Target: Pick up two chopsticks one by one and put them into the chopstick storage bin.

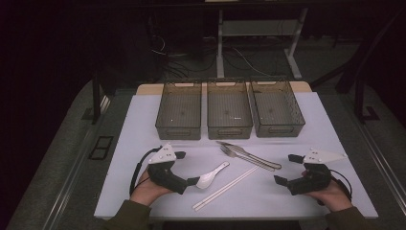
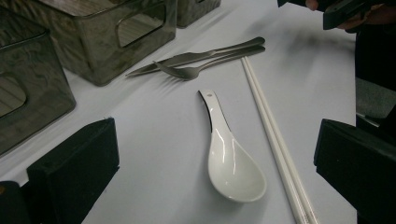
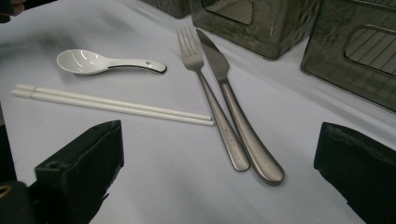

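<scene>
— So, anything sorted yet?
— No. Both the left gripper (image 1: 190, 168) and right gripper (image 1: 283, 168) are released; the spoon (image 1: 211, 175), chopsticks (image 1: 225, 189), fork (image 1: 246, 158) and knife (image 1: 251, 154) lie on the table (image 1: 143, 120), bins (image 1: 230, 108) empty.

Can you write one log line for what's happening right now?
left gripper: open, near spoon | right gripper: open, empty | fork, knife, chopsticks: on table

A lab: dark room, floor cables (image 1: 191, 60), desk frame (image 1: 261, 40) behind white table (image 1: 143, 115).
</scene>
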Demonstrator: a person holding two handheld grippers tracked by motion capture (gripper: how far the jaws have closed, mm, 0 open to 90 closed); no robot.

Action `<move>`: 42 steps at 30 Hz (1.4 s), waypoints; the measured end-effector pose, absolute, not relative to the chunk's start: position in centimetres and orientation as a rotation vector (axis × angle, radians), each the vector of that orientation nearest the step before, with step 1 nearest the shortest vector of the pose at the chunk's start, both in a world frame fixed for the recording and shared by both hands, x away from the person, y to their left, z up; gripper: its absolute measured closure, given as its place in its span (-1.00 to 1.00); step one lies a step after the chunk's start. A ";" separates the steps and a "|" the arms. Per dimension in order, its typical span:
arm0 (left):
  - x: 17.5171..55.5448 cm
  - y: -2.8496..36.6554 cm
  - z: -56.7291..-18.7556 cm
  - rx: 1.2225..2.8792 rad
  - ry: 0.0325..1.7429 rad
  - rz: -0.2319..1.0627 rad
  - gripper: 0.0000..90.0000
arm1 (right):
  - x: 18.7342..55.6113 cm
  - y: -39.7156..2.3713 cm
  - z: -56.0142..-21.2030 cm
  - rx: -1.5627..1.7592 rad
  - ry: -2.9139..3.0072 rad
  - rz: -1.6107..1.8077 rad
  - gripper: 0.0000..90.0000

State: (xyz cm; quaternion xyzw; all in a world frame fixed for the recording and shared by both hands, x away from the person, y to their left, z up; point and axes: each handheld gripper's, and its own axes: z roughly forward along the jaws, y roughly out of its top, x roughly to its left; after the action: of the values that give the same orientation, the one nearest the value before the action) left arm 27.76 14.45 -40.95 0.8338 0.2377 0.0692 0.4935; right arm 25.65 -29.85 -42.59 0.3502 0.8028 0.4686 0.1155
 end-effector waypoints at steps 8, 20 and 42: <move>28.0 13.7 -40.6 2.006 0.574 0.172 -1.00 | 25.6 -29.8 -42.6 1.028 2.353 1.375 -0.96; 28.1 11.9 -40.1 1.996 0.568 0.165 -1.00 | 25.6 -29.8 -42.5 1.031 2.348 1.389 -0.96; 28.0 8.6 -40.4 2.013 0.539 0.148 -0.74 | 25.6 -29.7 -42.5 1.033 2.353 1.397 -0.96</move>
State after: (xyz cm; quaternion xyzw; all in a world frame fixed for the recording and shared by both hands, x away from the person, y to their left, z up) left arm 28.03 8.63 -40.43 0.8331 0.2232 0.0613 0.5023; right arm 25.59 -29.74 -42.50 0.3512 0.7997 0.4748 0.1080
